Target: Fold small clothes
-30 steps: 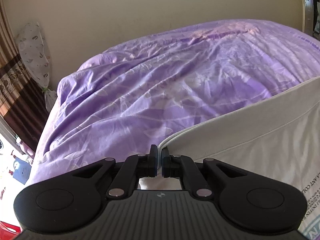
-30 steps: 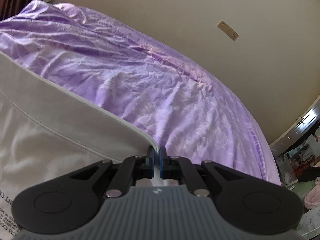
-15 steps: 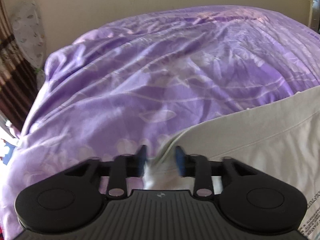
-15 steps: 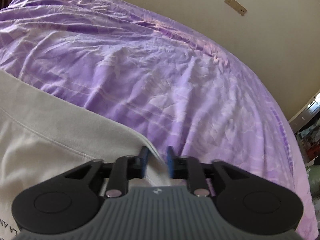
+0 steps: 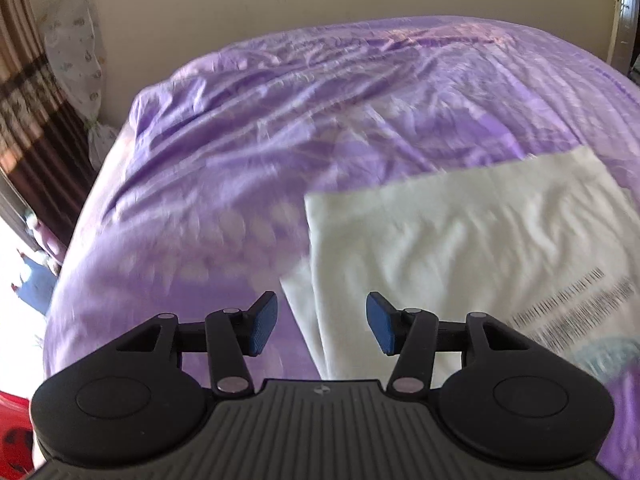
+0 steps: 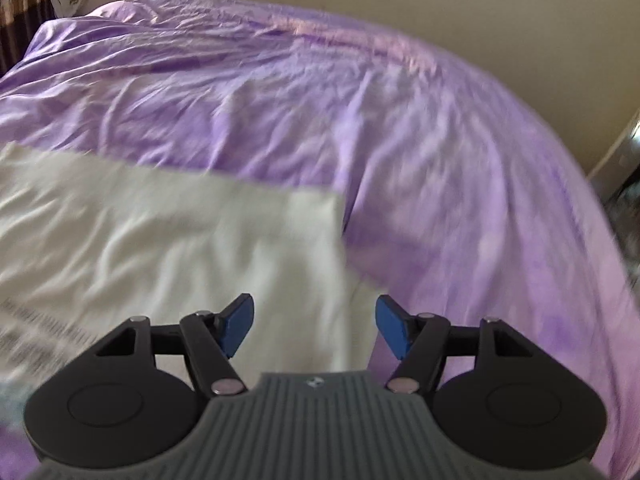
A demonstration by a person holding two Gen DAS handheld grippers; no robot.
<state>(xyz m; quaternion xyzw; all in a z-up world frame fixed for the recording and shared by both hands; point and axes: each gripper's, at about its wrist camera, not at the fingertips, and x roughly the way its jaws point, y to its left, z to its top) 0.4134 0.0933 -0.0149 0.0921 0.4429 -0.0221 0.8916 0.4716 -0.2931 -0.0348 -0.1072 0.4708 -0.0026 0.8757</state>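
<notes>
Where sheet [image 5: 280, 152] wrinkles — curtain [image 5: 28, 92] beyond

White garment [image 5: 472, 248]: soft matt cloth, lightly rumpled, dark print blurred. Purple bedsheet [image 5: 280, 128]: thin creased fabric, faint sheen. My left tool [image 5: 322, 322]: matt black plastic, ribbed housing (blue pads [image 5: 264, 322] finely textured), metal pivot pins.

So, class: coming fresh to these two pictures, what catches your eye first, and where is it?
The crumpled purple bedspread fills most of both views. A white garment lies folded flat on it, printed lettering near its close edge. In front, each hand-held gripper, left and right, is opening its blue pads, nothing pinched.
</notes>
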